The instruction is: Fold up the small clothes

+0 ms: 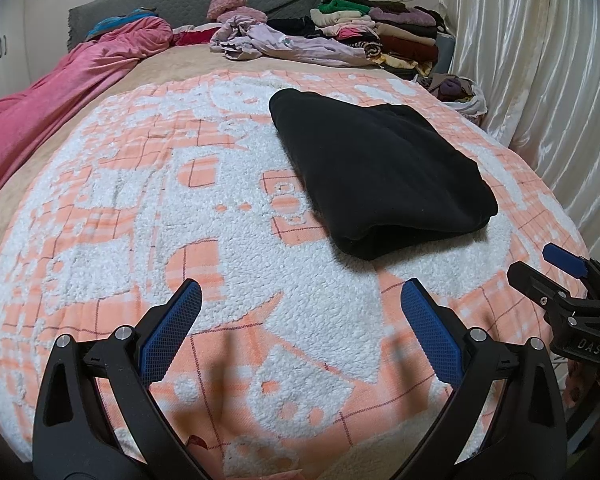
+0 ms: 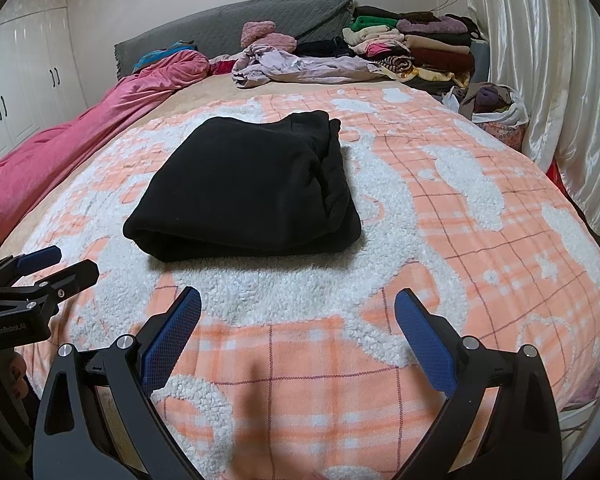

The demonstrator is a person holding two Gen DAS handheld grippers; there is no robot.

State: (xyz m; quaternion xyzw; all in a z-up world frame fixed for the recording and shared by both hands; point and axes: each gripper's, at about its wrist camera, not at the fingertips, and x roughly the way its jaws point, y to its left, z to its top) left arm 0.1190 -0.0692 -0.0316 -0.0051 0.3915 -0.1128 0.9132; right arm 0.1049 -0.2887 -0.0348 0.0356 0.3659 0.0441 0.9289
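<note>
Left gripper [image 1: 301,300]: you are holding it spread wide, blue pads [image 1: 168,336] gripping nothing and hanging over the blanket [image 1: 100,240], short of the garment.
Right gripper [image 2: 298,308]: you are keeping it just as wide, nothing between its pads [image 2: 426,346], also over the blanket and near the garment's closest edge.
Side by side: each gripper is showing at the edge of the other's view, the right one [image 1: 560,276] and the left one [image 2: 44,268], cut off by the frame there.
Garment [image 2: 248,192]: the black folded bundle is lying flat mid-blanket, ahead of both grippers and touching neither.
Axis: its long side is running away from you toward the headboard [image 2: 236,28]; the rounded fold is facing you, and the layered loose edges are lying along its right side.
Hard to make out: the black cloth is swallowing detail, so you cannot tell what kind of garment it is.
Beyond: stacked clothes [image 2: 416,48] and a loose lilac heap [image 2: 300,66] are sitting at the far end.
</note>
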